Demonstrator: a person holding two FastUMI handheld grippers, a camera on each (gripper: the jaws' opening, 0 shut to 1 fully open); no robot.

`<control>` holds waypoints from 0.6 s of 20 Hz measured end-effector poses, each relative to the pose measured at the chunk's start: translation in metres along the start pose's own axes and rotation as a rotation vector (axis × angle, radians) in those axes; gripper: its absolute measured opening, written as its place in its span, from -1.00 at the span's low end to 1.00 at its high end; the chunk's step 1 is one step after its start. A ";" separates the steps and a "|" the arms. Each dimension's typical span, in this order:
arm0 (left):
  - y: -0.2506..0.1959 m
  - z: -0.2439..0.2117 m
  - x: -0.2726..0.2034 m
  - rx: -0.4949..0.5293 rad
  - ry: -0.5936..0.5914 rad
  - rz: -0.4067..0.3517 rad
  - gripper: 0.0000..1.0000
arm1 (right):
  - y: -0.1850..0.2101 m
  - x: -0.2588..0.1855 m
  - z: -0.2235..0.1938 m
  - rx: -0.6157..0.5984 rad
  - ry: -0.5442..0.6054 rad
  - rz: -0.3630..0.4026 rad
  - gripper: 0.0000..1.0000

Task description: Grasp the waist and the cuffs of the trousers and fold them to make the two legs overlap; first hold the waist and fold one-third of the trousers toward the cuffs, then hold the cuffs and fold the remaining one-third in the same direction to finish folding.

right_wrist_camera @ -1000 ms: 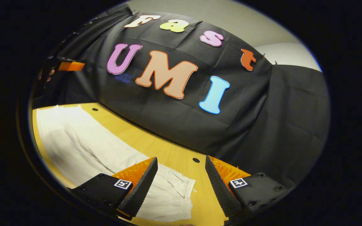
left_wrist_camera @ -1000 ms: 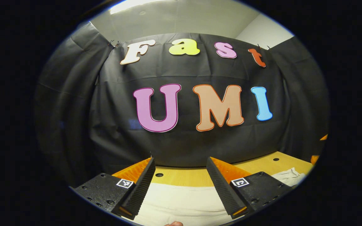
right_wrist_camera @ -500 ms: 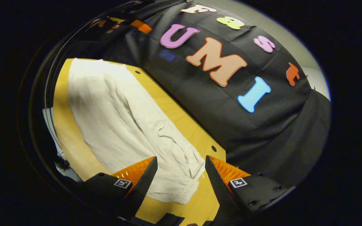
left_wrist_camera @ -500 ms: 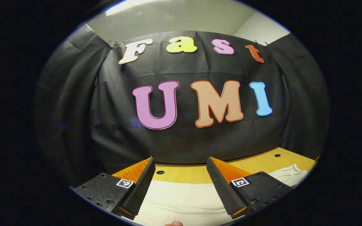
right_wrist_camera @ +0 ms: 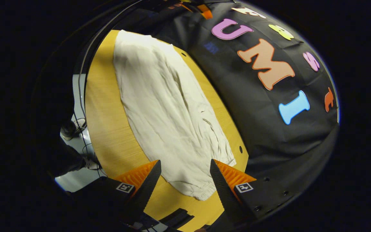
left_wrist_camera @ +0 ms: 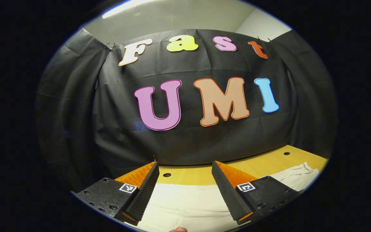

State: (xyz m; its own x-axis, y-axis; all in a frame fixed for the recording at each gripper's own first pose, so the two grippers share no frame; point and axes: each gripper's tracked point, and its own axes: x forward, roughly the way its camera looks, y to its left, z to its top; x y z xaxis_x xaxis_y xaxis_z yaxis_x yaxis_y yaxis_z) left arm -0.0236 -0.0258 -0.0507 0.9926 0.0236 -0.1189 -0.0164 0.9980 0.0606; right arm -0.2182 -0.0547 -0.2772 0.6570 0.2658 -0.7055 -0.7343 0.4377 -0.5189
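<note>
Cream-white trousers (right_wrist_camera: 169, 109) lie flat and lengthwise on the yellow wooden table (right_wrist_camera: 108, 129). In the right gripper view their gathered near end (right_wrist_camera: 201, 190) sits just beyond my right gripper (right_wrist_camera: 185, 164), which hovers open above it with nothing between the fingers. The far end (right_wrist_camera: 130, 38) reaches toward my left gripper (right_wrist_camera: 203, 9), a small orange shape at the top. In the left gripper view my left gripper (left_wrist_camera: 185, 170) is open above a stretch of the trousers (left_wrist_camera: 185, 203). The cloth runs off to the right (left_wrist_camera: 296, 175). I cannot tell which end is the waist.
Black cloth walls close the table's back and sides. Small round holes (left_wrist_camera: 166, 175) dot the tabletop near the back edge. Beyond the table's front edge is pale floor with cables (right_wrist_camera: 76, 129). A person's fingertip (left_wrist_camera: 178, 229) shows at the bottom.
The right gripper has swung round and tipped down over the trousers' near end, so their whole length now shows. The left gripper has tipped down slightly. Both stay open.
</note>
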 end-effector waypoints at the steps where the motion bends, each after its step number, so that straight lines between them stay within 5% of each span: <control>1: 0.000 -0.001 0.000 0.009 0.002 -0.002 0.93 | 0.003 0.000 -0.003 -0.029 0.009 0.007 0.95; 12: 0.020 -0.013 -0.005 0.038 0.027 0.032 0.92 | 0.021 0.030 -0.012 -0.194 0.068 0.097 0.87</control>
State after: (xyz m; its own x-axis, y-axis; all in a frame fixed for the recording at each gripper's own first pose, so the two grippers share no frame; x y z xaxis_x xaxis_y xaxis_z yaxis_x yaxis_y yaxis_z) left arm -0.0300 -0.0050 -0.0618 0.9881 0.0576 -0.1426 -0.0431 0.9938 0.1026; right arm -0.2158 -0.0481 -0.3155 0.5739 0.2375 -0.7837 -0.8166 0.2383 -0.5257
